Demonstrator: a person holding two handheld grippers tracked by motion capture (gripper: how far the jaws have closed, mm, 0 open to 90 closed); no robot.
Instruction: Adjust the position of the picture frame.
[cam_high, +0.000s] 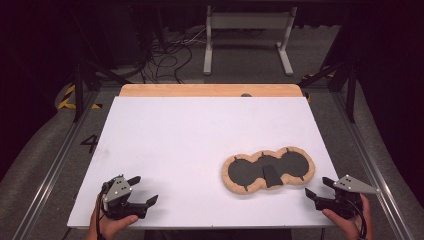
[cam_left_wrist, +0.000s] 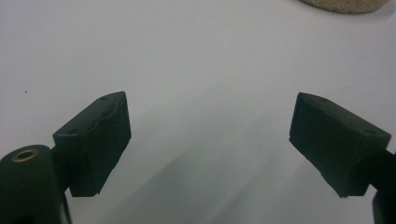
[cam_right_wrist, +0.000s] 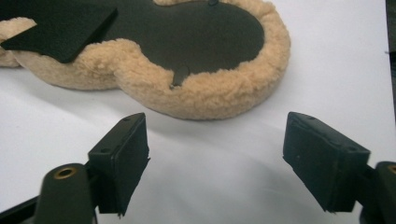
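A tan fleece pad with three joined black round panels and a black flap in the middle lies flat on the white table, right of centre. Its fleecy rim and black panel fill the upper part of the right gripper view. My right gripper rests at the table's front right corner, just right of the pad, open and empty. My left gripper sits at the front left, well clear of the pad, open with nothing between its jaws. A sliver of the pad shows at the top of the left gripper view.
A wooden strip runs along the table's far edge. Beyond it are cables on the floor and a white metal stand. Black frame rails flank both sides of the table.
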